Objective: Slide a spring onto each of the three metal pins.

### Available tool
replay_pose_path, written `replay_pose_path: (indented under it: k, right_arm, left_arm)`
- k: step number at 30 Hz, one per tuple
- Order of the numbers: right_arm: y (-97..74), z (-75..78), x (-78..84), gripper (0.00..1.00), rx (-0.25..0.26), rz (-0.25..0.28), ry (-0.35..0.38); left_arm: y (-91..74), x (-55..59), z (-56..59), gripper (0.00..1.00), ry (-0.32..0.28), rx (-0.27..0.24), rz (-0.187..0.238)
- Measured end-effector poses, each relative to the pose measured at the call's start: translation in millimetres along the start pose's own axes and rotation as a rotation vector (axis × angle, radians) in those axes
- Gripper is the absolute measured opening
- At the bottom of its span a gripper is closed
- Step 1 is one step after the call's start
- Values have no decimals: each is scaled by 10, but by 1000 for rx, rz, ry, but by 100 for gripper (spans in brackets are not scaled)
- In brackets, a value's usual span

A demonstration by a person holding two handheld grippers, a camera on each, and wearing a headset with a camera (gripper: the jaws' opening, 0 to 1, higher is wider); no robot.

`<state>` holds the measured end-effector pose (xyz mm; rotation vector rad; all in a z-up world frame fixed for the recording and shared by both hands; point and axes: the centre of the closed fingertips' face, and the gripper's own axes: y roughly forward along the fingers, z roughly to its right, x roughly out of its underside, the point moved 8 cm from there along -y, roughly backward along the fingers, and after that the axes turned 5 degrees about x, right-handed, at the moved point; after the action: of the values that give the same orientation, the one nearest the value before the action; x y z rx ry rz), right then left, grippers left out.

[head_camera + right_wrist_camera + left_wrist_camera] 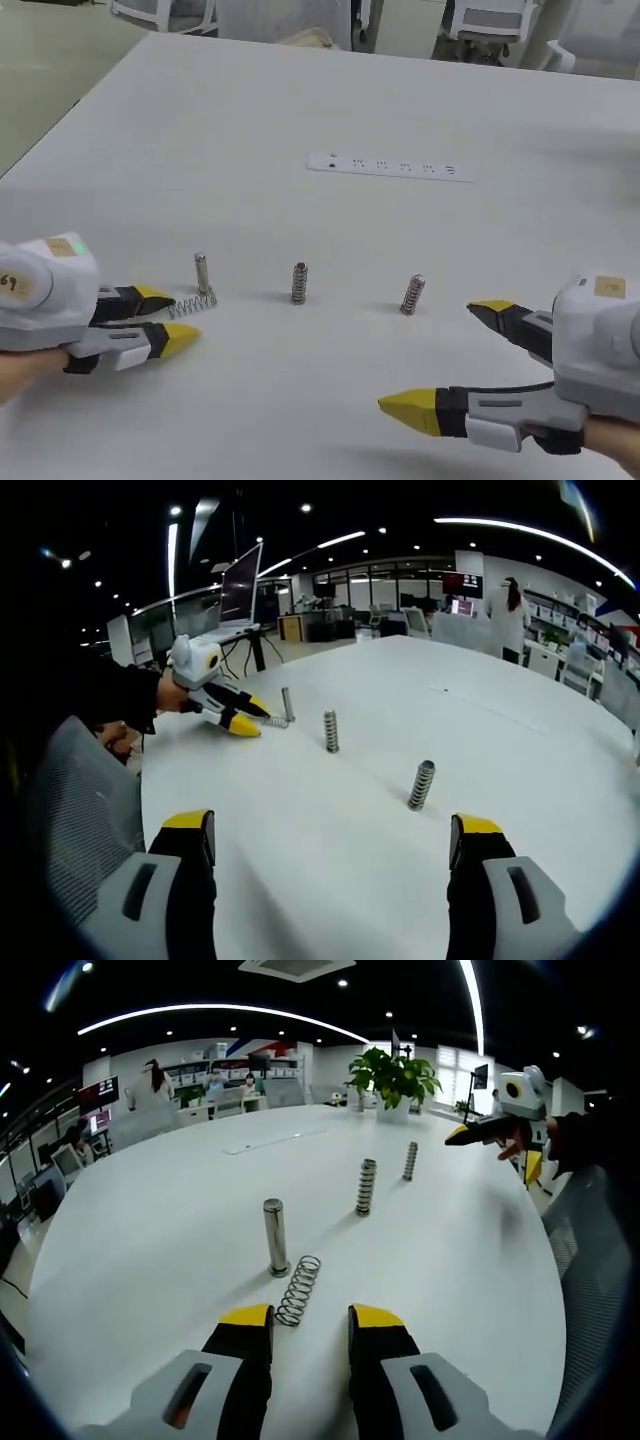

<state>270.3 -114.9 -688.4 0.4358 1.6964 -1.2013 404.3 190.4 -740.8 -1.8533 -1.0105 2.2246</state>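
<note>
Three metal pins stand in a row on the white table. The left pin is bare; a loose spring lies flat at its base. The middle pin and the right pin each wear a spring. My left gripper is open, its yellow tips just short of the loose spring. My right gripper is wide open, a little way back from the right pin.
A white power strip lies flat on the table beyond the pins. Office chairs stand past the far table edge. A mesh chair back sits close to the right gripper's side.
</note>
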Motion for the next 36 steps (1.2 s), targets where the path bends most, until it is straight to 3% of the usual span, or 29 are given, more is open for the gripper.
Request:
replay_pose_path:
  k: [6, 15, 29, 36]
  right_arm:
    - [-3, 10, 3, 96, -1, 1, 5]
    - [-9, 24, 8, 95, 4, 3, 13]
    - [0, 11, 1, 94, -1, 0, 5]
    - [-15, 17, -23, 93, 3, 8, 2]
  left_arm:
    - [7, 7, -16, 16, 23, -25, 2]
    - [38, -9, 13, 5, 58, -21, 0]
    - [13, 16, 17, 3, 68, -35, 9]
    - [-4, 10, 85, 3, 77, -19, 9]
